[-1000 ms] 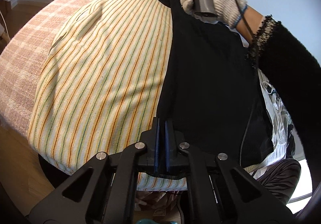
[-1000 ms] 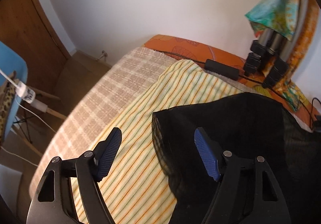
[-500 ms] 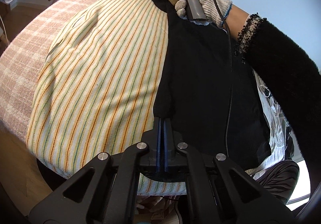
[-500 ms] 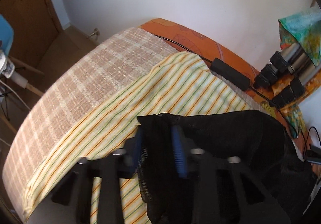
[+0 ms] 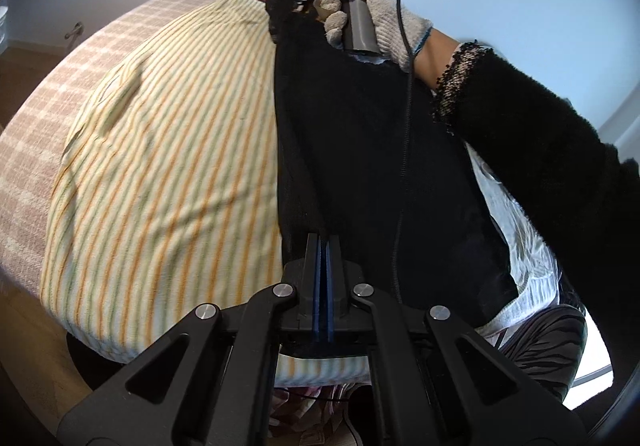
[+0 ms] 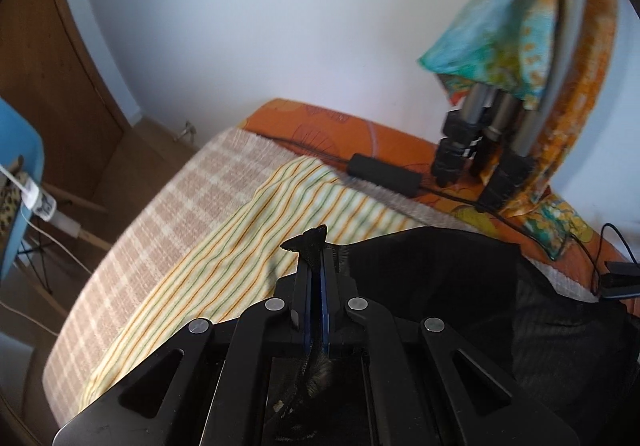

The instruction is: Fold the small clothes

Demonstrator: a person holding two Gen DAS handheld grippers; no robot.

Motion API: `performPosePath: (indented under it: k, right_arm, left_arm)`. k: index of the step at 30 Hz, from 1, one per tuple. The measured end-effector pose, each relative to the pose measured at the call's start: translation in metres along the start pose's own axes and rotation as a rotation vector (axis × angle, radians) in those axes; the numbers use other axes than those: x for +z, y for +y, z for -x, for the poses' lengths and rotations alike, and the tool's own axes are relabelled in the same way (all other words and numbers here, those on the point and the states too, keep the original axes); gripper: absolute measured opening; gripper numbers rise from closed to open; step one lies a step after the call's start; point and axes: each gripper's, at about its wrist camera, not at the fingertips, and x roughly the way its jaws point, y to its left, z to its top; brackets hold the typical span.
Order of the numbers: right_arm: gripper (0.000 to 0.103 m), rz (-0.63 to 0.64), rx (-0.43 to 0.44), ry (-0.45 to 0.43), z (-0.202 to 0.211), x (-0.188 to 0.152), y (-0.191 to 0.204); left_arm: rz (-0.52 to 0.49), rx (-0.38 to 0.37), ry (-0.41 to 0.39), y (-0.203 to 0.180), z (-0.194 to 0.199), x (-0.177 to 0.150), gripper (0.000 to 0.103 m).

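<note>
A black garment (image 5: pixel 372 166) is stretched between both grippers above a bed. In the left wrist view my left gripper (image 5: pixel 323 242) is shut on its near corner. At the far end a gloved hand (image 5: pixel 368 14) holds my right gripper (image 5: pixel 292 0), which pinches the far corner. In the right wrist view my right gripper (image 6: pixel 316 258) is shut on the black garment (image 6: pixel 460 286), a small tip of cloth poking out past the fingertips. The garment's left edge hangs slightly lifted over a cream cloth with orange and green stripes (image 5: pixel 172 174).
The striped cloth (image 6: pixel 248 258) lies over a beige checked blanket (image 6: pixel 176 226) on the bed. An orange sheet (image 6: pixel 352 126), a black power brick (image 6: pixel 384 172) with cables and tripod legs (image 6: pixel 476 150) are at the far side. White clothing (image 5: pixel 516 246) lies under a black fuzzy sleeve (image 5: pixel 552 174).
My right gripper went from open beside the garment's far corner to shut on it, then lifted it. My left gripper rose with its corner, and the black cloth pulled taut between them.
</note>
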Motion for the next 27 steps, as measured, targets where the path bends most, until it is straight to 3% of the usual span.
performPosePath:
  k: [11, 18, 23, 27]
  right_arm:
    - [0.002, -0.16, -0.007, -0.128, 0.043, -0.022, -0.076]
    - [0.002, -0.281, -0.085, -0.086, 0.037, -0.052, -0.131]
    - [0.002, -0.277, -0.164, -0.058, 0.03, -0.064, -0.145]
    - [0.007, -0.278, -0.178, 0.014, 0.02, -0.072, -0.156]
  left_arm:
    - [-0.157, -0.065, 0.045, -0.069, -0.027, -0.002, 0.0]
    - [-0.198, -0.081, 0.108, -0.093, -0.052, -0.008, 0.0]
    - [-0.231, -0.088, 0.152, -0.098, -0.063, -0.011, 0.0]
    - [-0.242, -0.093, 0.18, -0.1, -0.066, -0.014, 0.001]
